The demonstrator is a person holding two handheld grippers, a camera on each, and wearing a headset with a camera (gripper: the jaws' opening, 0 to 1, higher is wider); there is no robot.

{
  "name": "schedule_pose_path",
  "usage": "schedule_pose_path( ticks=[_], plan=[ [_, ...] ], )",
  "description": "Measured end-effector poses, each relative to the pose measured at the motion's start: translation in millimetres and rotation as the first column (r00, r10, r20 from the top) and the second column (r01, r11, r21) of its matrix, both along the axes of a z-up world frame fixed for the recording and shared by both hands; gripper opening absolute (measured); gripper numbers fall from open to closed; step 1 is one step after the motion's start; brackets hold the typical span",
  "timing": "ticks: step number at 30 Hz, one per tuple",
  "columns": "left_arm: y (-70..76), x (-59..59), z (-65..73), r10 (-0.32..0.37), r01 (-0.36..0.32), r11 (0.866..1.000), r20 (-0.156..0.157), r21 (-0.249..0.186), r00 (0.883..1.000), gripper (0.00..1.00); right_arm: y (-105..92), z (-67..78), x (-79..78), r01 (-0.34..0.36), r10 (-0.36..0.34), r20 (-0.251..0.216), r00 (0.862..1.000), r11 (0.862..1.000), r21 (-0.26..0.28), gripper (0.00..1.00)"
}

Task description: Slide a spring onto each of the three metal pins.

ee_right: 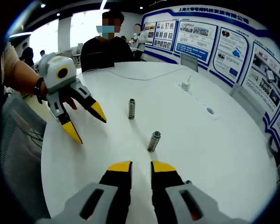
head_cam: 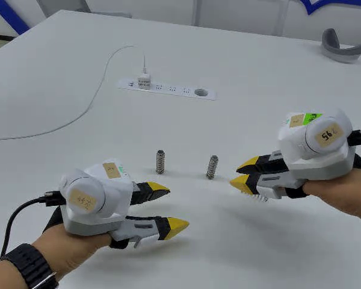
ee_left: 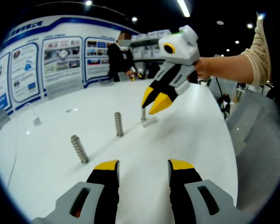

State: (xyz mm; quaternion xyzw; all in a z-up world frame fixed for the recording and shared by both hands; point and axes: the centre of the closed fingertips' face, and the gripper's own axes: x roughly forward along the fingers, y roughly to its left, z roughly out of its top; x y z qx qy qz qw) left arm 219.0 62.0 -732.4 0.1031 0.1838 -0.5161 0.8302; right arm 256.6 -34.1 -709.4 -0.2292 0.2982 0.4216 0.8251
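- Two springs stand upright mid-table (head_cam: 60,78), apart: first spring (head_cam: 160,161), second spring (head_cam: 212,167).
- Third spring (ee_left: 150,122) seems to lie flat beside a thin pin (ee_left: 143,113), just under the right hand-held gripper (head_cam: 239,174), jaws narrow, empty.
- Left hand-held gripper (head_cam: 171,209): jaws wide, empty.

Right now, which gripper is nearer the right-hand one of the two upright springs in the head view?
Right. The right gripper has its tips just beside that spring, on its right. The left gripper sits farther off, to the spring's lower left.
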Motion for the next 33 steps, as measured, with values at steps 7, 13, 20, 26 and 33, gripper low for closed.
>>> schedule_pose_path(
  ticks=[7,13,20,26,33],
  plan=[
    [-2.2,-0.6,1.9,-0.005,0.005,1.0,0.003,0.0,1.0,0.42,-21.4,-8.9,-3.8,0.032,-0.032,-0.015,0.999,0.999,-0.025,0.17],
    [-4.3,-1.5,3.6,-0.01,0.01,1.0,0.004,0.0,1.0,0.42,-42.5,-19.4,-3.7,0.053,-0.054,-0.024,0.998,0.996,-0.067,0.17],
    [-3.2,-2.2,2.6,-0.01,0.01,1.0,0.001,0.005,1.0,0.42,-58.5,-35.9,0.5,0.057,-0.063,-0.052,0.997,0.992,-0.11,0.17],
    [-0.2,-0.8,1.6,-0.005,0.005,1.0,0.0,0.008,1.0,0.42,-62.8,-44.8,3.6,0.043,-0.052,-0.072,0.996,0.991,-0.124,0.17],
    [0.6,-1.0,0.0,-0.004,0.004,1.0,-0.004,0.008,1.0,0.41,-61.4,-50.0,3.6,0.007,-0.02,-0.089,0.996,0.99,-0.138,0.16]
  ],
)
